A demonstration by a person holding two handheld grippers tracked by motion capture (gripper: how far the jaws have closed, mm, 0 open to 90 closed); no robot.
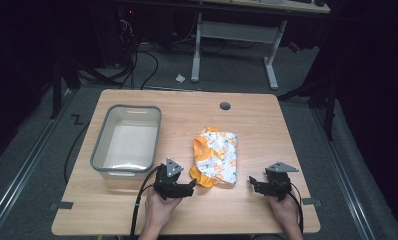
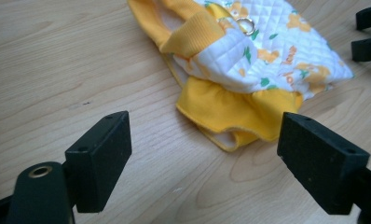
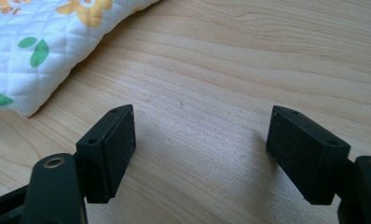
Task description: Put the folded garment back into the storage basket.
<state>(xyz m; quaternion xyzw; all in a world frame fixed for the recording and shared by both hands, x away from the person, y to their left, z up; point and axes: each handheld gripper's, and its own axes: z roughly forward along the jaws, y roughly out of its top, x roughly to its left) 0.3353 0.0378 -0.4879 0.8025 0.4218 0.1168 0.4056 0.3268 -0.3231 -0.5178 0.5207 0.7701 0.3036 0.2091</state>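
**Wooden table with a small garment between 2 grippers**

Dim room, cables on a grey floor, a second desk behind. On the pale wooden table (image 1: 137,210) lies a small quilted garment (image 1: 216,156), white with orange print and yellow trim, just right of an empty grey bin (image 1: 99,145). The left gripper (image 1: 191,186) sits by its yellow hem, jaws wide apart, seemingly poised to grasp it. The right gripper (image 1: 252,182), jaws also apart, waits near the opposite edge, holding nothing.
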